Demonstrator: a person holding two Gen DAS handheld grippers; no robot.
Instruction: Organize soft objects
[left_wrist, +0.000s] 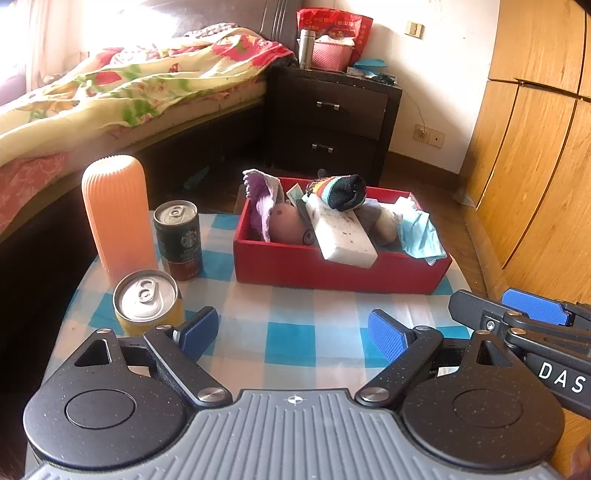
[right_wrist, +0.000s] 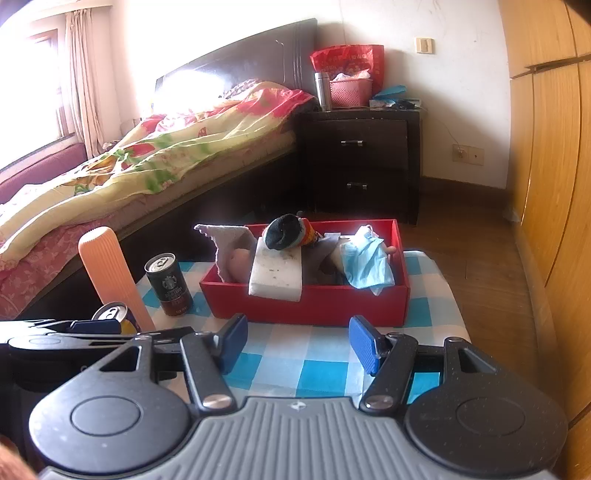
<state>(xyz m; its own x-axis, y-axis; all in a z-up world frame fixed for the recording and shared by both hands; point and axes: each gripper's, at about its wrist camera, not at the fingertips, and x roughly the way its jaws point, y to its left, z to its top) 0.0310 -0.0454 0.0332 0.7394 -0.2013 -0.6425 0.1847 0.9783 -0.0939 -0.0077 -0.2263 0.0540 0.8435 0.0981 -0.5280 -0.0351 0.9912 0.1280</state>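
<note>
A red box (left_wrist: 332, 273) (right_wrist: 306, 302) stands on the blue-and-white checked table. Inside lie a white sponge block (left_wrist: 343, 236) (right_wrist: 277, 275), a striped sock with a black toe (left_wrist: 341, 192) (right_wrist: 290, 230), a purple cloth (left_wrist: 260, 199), a pink plush (left_wrist: 288, 223) and a light blue face mask (left_wrist: 419, 232) (right_wrist: 365, 262). My left gripper (left_wrist: 293, 334) is open over the near cloth, nothing between its blue pads. My right gripper (right_wrist: 301, 345) is open too and empty, just short of the box. In the left wrist view the right gripper's fingers (left_wrist: 535, 308) show at the right edge.
An orange ribbed bottle (left_wrist: 116, 214) (right_wrist: 110, 275), a dark coffee can (left_wrist: 179, 240) (right_wrist: 168, 284) and a yellow can (left_wrist: 146, 301) stand on the table's left side. Behind are a bed (left_wrist: 129, 88), a dark nightstand (left_wrist: 332, 118) and a wooden wardrobe (left_wrist: 535, 166) on the right.
</note>
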